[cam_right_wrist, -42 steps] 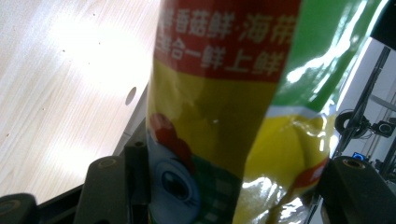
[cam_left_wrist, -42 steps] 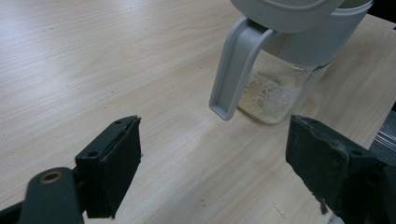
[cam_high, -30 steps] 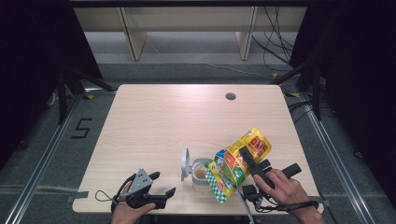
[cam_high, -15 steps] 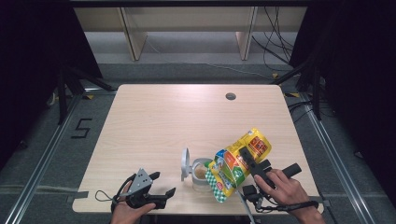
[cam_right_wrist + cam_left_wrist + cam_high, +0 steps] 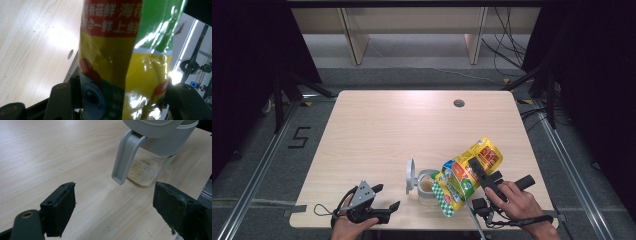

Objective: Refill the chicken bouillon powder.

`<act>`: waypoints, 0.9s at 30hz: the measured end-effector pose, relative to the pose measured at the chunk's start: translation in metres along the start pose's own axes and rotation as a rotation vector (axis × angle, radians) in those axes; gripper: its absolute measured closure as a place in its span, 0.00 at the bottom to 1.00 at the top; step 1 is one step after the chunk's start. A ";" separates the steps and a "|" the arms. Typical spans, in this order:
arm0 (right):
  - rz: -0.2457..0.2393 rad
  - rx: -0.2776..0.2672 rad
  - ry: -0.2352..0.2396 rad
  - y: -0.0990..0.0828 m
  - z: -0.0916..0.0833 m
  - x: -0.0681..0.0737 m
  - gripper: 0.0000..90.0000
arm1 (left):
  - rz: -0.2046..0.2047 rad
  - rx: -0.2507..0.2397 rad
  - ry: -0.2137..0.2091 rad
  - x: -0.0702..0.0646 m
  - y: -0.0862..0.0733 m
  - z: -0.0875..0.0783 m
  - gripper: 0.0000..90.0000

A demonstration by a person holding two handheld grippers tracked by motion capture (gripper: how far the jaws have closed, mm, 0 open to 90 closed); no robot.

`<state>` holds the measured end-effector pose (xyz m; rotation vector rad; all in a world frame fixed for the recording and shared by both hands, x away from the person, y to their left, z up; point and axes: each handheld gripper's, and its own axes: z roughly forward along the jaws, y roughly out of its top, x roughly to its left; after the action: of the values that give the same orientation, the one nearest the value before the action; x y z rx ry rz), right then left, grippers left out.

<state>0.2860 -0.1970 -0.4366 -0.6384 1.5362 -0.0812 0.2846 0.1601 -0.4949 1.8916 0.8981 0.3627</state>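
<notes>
The right gripper [image 5: 474, 172] is pinching a glossy, crinkled yellow, green and red foil pouch [image 5: 120, 62], printed with white Chinese characters on a red band, tilting it over the clear plastic jar [image 5: 147, 170] with a grey handle and hinged lid. The left gripper [image 5: 384, 197] is lying spread on the pale wood-grain desk [image 5: 412, 125], the jar just ahead.
</notes>
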 end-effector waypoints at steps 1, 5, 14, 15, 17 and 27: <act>0.000 0.000 0.000 0.000 0.000 0.000 0.50 | 0.004 0.001 0.001 0.000 0.000 0.000 0.20; 0.035 0.012 0.008 0.001 -0.001 0.001 0.50 | 0.004 0.000 0.000 0.000 0.000 0.000 0.20; 0.040 0.021 0.007 -0.001 0.000 0.001 0.50 | 0.000 0.000 0.000 0.000 0.000 0.000 0.20; 0.040 0.021 0.007 -0.001 0.000 0.001 0.50 | 0.000 0.000 0.000 0.000 0.000 0.000 0.20; 0.034 0.018 0.009 0.000 0.000 0.001 0.50 | 0.001 0.001 0.000 0.000 0.000 0.000 0.20; 0.051 0.017 -0.001 -0.001 0.001 0.004 0.50 | 0.003 0.003 0.003 0.000 0.000 0.000 0.20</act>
<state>0.2877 -0.1992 -0.4397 -0.5851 1.5487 -0.0549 0.2843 0.1601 -0.4946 1.8960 0.8984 0.3668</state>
